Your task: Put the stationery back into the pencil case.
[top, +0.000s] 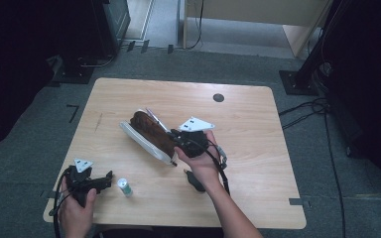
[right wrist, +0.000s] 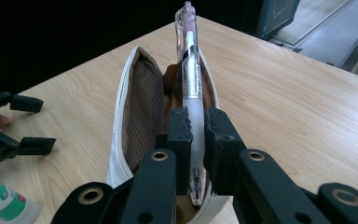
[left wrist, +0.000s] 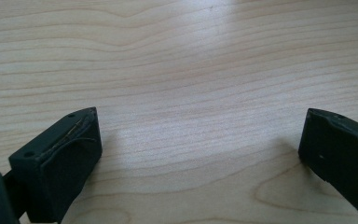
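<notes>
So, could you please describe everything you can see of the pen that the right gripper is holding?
The pen is a slim click pen with a frosted clear plastic barrel, a pinkish clear top and clip, and a dark band below the clip. The right gripper is shut on its lower barrel. It lies along the jaws, its clip end pointing away, above the open brown pencil case with its mesh lining. Whether its tip touches the case cannot be told.

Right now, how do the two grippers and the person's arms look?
Both the left gripper and the right gripper are black, each with a grey three-cornered plate on top and a black cable trailing back. The jaws are blocky with round screw holes. The forearms are bare, no sleeves.
</notes>
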Motion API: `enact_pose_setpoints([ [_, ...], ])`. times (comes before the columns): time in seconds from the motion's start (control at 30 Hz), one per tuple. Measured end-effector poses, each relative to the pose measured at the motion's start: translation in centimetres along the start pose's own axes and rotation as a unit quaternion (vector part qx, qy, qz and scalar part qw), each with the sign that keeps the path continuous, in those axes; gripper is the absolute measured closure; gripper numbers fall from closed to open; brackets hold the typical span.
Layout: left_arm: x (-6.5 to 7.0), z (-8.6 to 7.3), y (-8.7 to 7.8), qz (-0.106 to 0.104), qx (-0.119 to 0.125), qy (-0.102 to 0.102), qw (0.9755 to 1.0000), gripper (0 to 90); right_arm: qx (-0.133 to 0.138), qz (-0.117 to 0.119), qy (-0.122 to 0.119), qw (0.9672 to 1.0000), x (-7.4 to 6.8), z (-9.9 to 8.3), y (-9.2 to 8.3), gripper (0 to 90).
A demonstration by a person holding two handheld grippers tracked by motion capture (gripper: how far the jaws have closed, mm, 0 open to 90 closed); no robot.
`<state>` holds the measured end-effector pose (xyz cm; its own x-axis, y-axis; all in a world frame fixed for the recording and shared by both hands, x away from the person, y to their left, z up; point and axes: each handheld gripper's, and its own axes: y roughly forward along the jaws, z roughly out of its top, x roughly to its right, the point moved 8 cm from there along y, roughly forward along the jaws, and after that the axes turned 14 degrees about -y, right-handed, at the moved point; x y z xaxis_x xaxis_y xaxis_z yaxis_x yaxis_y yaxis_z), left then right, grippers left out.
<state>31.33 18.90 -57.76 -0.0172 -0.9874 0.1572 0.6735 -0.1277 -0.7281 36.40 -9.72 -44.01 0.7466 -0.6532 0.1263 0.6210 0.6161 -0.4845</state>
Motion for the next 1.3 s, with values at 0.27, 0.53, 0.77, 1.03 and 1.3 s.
enact_pose_setpoints([
  [0.27, 0.0, 0.0, 0.0, 0.000, 0.000, 0.000, 1.0000, 0.0, -0.023, 0.010, -0.009, 0.9997, -1.0, 0.1, 2.3, 81.8],
  [0.53, 0.0, 0.0, 0.0, 0.000, 0.000, 0.000, 1.0000, 0.0, -0.031, 0.018, -0.004, 0.9993, -1.2, 0.0, 3.6, 81.6],
  [0.77, 0.0, 0.0, 0.0, 0.000, 0.000, 0.000, 1.0000, 0.0, -0.031, 0.016, 0.002, 0.9994, -1.0, 0.0, 3.9, 81.5],
  [1.03, 0.0, 0.0, 0.0, 0.000, 0.000, 0.000, 1.0000, 0.0, -0.032, 0.017, -0.002, 0.9993, -1.0, -0.1, 4.2, 81.4],
  [1.3, 0.0, 0.0, 0.0, 0.000, 0.000, 0.000, 1.0000, 0.0, -0.030, 0.015, -0.002, 0.9995, -1.0, -0.1, 4.4, 88.7],
])
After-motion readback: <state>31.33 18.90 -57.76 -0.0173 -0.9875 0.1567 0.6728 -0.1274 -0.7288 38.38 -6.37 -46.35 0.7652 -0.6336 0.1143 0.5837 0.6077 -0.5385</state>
